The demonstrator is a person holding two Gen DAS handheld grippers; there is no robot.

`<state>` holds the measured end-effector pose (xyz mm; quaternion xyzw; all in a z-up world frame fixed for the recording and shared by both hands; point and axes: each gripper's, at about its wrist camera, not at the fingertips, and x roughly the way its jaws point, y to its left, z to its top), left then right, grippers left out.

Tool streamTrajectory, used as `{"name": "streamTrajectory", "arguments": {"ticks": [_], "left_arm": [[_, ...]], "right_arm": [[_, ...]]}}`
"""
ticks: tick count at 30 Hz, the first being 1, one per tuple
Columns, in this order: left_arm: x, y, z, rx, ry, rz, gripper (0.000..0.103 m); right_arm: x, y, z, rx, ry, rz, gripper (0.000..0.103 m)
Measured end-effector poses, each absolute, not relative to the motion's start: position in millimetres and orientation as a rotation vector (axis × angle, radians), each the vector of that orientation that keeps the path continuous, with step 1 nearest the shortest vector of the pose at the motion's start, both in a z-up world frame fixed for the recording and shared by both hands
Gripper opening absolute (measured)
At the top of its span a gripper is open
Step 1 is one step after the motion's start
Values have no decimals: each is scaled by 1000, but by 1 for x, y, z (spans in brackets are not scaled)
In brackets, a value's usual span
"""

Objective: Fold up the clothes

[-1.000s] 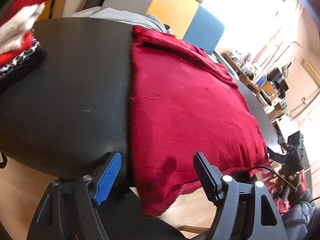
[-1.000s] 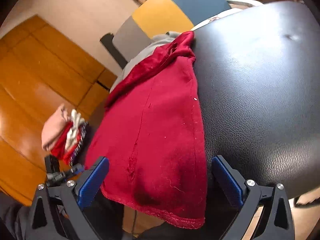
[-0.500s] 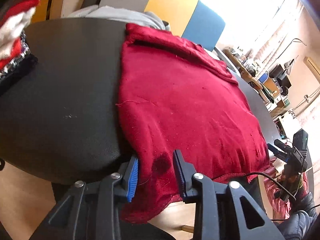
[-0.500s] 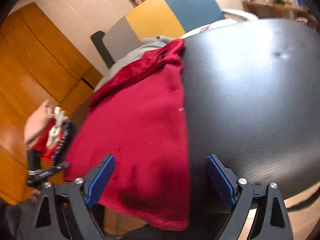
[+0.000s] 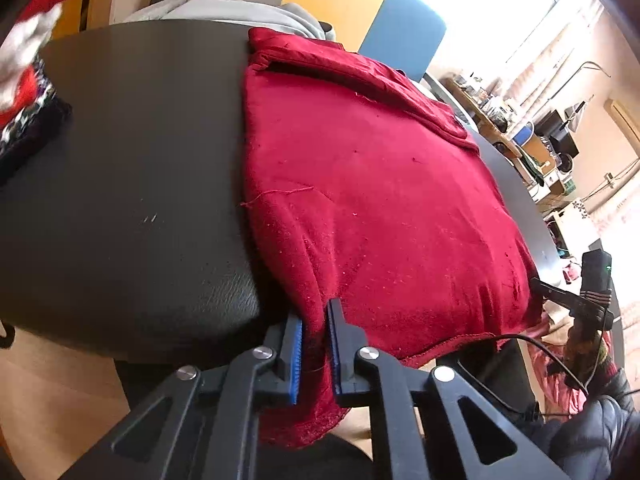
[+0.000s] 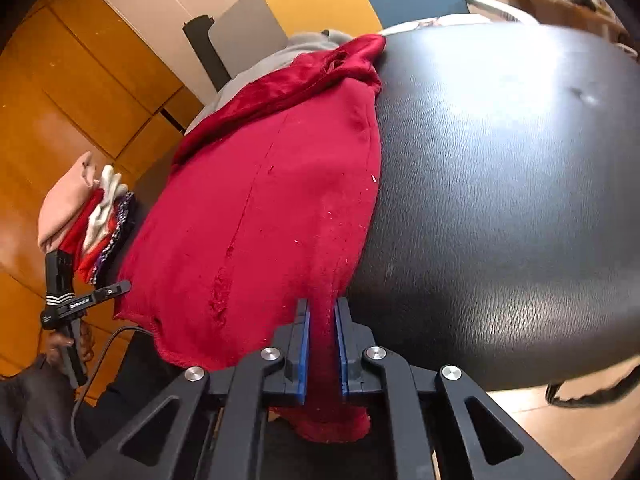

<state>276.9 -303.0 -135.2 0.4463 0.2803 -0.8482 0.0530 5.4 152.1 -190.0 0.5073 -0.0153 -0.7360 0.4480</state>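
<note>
On black table (image 5: 120,184): red garment (image 5: 372,208); wood-panelled wall (image 6: 80,80).

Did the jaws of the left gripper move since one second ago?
Yes. The left gripper drew its jaws inward from wide apart and now pinches the red cloth's near hem at the black table edge.

Black gripper (image 5: 316,320) frames, blue-padded jaws (silver screws)

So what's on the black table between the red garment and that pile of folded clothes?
Nothing: in the left wrist view, bare black table separates the red garment from the folded pile.
</note>
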Motion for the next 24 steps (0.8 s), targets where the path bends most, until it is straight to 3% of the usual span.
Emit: {"name": "streamTrajectory", "arguments": {"ticks": [4,7,10,11,14,17,18,24], "left_arm": [[286,-305,-140,1360,898,-2568,10],[287,-307,-141,1372,911,-2568,10],[285,-311,-145,1377,951,-2567,13],[286,-312,-145,1377,958,-2568,13],[286,-310,-144,1385,916,-2575,14],[284,-305,-144,1443,890,-2581,10],[284,-304,-142,1465,915,-2600,9],[299,-322,-107,1314,1192,-2765,9]], "right_arm": [[0,167,-202,1317,-185,-1723,19],[3,174,-206,1359,-194,-1677,25],[10,171,-219,1421,-152,-1637,58],[12,169,-223,1439,-132,-1632,59],[13,166,-234,1445,-104,-1680,50],[14,167,-235,1454,-105,-1695,26],[16,166,-232,1442,-100,-1677,9],[30,156,-177,1260,-159,-1493,9]]}}
